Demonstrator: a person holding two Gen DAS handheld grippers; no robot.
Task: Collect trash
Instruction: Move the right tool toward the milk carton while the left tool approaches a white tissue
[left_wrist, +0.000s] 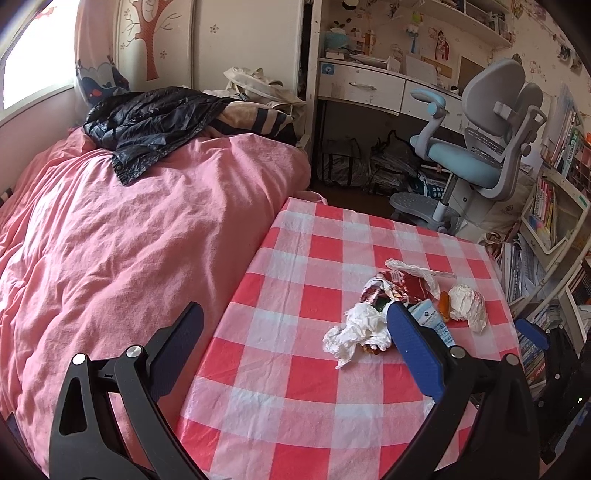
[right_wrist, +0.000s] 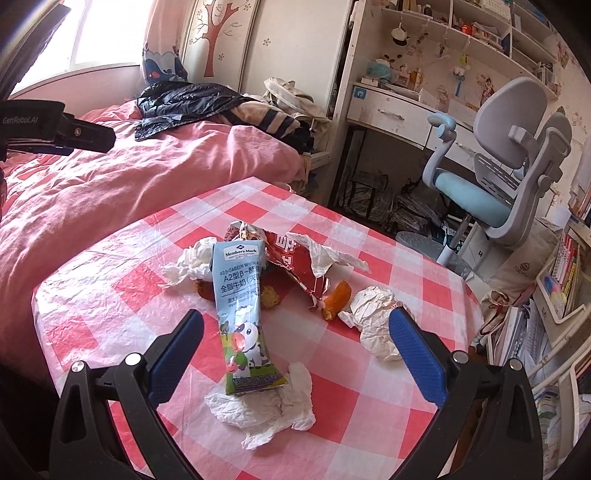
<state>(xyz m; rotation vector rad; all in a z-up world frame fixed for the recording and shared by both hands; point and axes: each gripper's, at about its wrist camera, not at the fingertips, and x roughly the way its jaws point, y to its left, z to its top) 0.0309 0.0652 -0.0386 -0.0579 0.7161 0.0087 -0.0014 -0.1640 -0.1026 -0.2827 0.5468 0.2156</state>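
On the checked table lay one milk carton, one red wrapper, four crumpled papers; both the right gripper and left gripper gaped open, the carton at twelve o'clock.

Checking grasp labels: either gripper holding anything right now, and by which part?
Nothing held. Left gripper and right gripper are both open above the table; the milk carton lies ungripped between the right fingers.

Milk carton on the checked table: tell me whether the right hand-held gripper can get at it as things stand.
Probably yes. The right hand-held gripper is open and the milk carton lies flat between its fingers, with nothing above it. Its lower end rests on a crumpled tissue, which might get pinched along with it.
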